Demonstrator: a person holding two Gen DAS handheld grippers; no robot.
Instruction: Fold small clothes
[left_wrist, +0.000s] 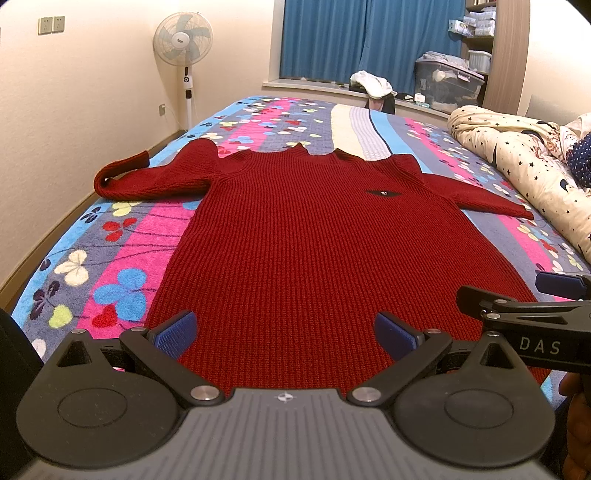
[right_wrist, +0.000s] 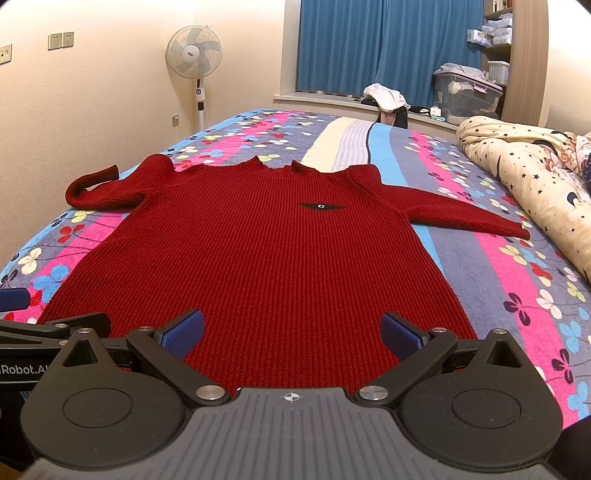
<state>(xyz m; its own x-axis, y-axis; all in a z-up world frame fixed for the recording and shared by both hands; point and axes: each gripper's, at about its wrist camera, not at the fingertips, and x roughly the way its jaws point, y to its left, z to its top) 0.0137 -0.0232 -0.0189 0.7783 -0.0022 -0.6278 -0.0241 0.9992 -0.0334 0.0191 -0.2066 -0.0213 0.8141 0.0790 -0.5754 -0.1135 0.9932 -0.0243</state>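
A dark red knitted sweater (left_wrist: 295, 229) (right_wrist: 266, 243) lies flat and face up on the bed, collar away from me, hem nearest. Its left sleeve (left_wrist: 140, 177) is bent back on itself; its right sleeve (left_wrist: 476, 195) stretches out toward the quilt. A small black patch (left_wrist: 382, 193) sits on the chest. My left gripper (left_wrist: 286, 334) hovers open over the hem's left half, blue pads wide apart, nothing between them. My right gripper (right_wrist: 291, 334) stands open over the hem's right half and also shows at the right edge of the left wrist view (left_wrist: 524, 295).
The bed carries a flowered, striped blanket (left_wrist: 110, 258). A rolled star-print quilt (left_wrist: 524, 162) lies along the right side. A standing fan (left_wrist: 183, 40) is by the left wall. Blue curtains, a sill with clothes (left_wrist: 371, 85) and a storage box (left_wrist: 447, 85) are beyond the bed.
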